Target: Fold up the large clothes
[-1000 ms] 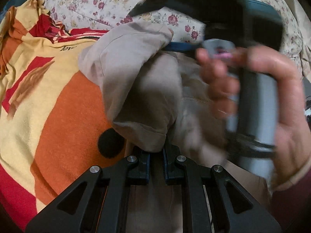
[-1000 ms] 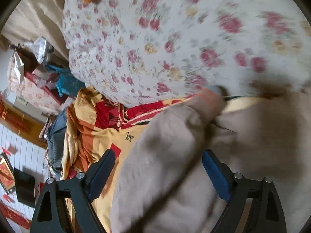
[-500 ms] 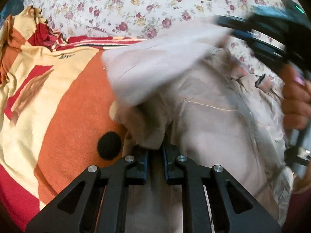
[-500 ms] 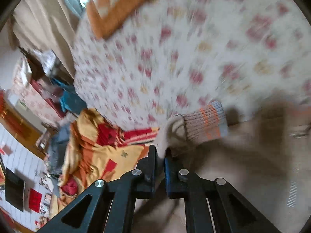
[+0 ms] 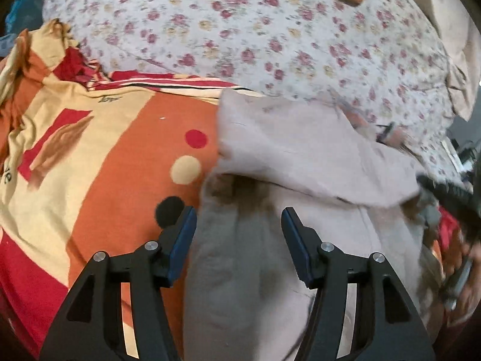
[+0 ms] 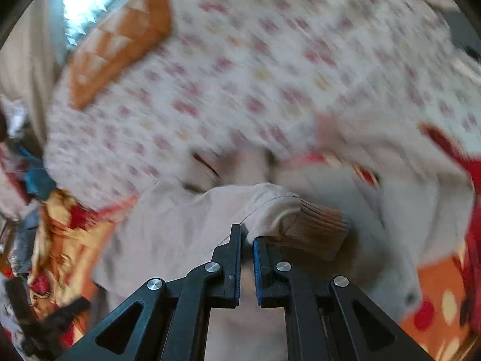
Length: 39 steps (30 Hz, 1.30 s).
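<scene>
Pinching the sleeve (image 6: 270,207) of the beige jacket (image 5: 300,156) just behind its ribbed cuff (image 6: 318,225), my right gripper (image 6: 247,237) stays clamped. My left gripper (image 5: 239,225) has just been opening and stands released over the jacket, which lies on the orange bedspread (image 5: 120,165), seemingly near its floral-quilt (image 5: 270,36) edge.

Left gripper (image 5: 239,225) — jaws have just been opening; a second ago they pinched a fold of the beige jacket (image 5: 300,156), now the cloth lies loose between them, pads clear. Right gripper (image 6: 247,242) — jaws wide around the sleeve a second ago, now clamped on it beside the ribbed cuff (image 6: 318,228), and carried rightward across the jacket, sleeve trailing over the body.
</scene>
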### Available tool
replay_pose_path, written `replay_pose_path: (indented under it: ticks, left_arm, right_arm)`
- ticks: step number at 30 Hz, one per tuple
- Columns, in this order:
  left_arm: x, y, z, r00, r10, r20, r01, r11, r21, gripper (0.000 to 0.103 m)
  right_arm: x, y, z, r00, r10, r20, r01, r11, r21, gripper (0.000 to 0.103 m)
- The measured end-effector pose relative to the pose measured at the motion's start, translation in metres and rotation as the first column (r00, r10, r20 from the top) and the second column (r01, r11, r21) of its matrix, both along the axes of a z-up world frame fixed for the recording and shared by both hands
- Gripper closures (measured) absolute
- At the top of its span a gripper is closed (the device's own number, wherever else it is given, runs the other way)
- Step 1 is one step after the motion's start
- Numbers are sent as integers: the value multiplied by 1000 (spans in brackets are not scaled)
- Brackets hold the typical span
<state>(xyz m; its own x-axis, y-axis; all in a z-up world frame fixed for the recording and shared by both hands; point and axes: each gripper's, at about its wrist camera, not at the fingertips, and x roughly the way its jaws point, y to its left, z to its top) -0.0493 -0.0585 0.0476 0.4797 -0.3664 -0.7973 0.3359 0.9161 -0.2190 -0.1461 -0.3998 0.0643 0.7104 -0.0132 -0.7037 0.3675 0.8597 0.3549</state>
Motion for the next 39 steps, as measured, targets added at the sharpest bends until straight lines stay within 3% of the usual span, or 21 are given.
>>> replay_pose_path:
  ticks: [7,9,10,11,15,19,21,22,23,26,28,29,30,32,37,39]
  left_arm:
    - [12,-3,-6,998,51,37,-52,998,27,44]
    - [18,1,-10,996,79,29,-80,996,30,44]
    - [21,5,-12,995,95,17,-95,995,22,44]
    - [24,8,-13,994,108,6,-108,994,10,44]
    - [26,12,-5,991,133,34,-131,991,-37,44]
    - [23,2,4,988,107,113,-105,994,-27,44]
    - [23,-5,4,988,84,132,-83,996,-10,44]
    - [25,-8,4,988,73,135,-74,997,0,44]
    - [26,-11,2,989,62,133,-65,998,13,44]
    - [33,-18,-10,995,42,91,-47,997,54,44]
    - [39,-22,-23,998,54,38,-58,991,119,44]
    - [41,-22,-28,998,55,11,-56,990,133,44]
    - [42,-21,-32,999,53,-12,-51,991,127,44]
    - [42,-19,-32,998,59,-15,-57,991,119,44]
    - [41,-19,-31,998,58,-7,-57,990,125,44]
    - [40,-19,-31,998,60,-5,-58,991,123,44]
  right_arm:
    - [-26,1,-15,999,21,-25,-20,999,40,93]
    - [-28,-4,-26,998,14,-58,-9,996,84,59]
    - [-30,-9,-32,998,-2,-66,10,993,118,35]
    - [-34,-17,-38,998,-33,-56,42,986,161,32]
    - [-37,-40,-46,993,-118,8,109,941,319,32]
    - [-12,-47,-47,991,-126,49,97,917,386,33]
    - [1,-44,-43,992,-116,48,92,932,350,54]
    - [5,-40,-36,992,-110,55,89,953,289,71]
    - [4,-38,-28,992,-106,73,86,967,240,72]
    - [-7,-34,-15,984,-123,131,118,992,46,72]
    - [-7,-34,-24,989,-142,35,144,986,-83,72]
    - [-8,-38,-37,988,-135,-74,129,988,-87,72]
    - [-14,-43,-48,984,-108,-141,106,994,-24,72]
    - [-34,-49,-52,989,-88,-121,96,994,58,66]
    - [-56,-58,-28,989,-137,-55,142,985,96,43]
    - [-54,-62,-18,987,-156,-24,158,981,112,42]
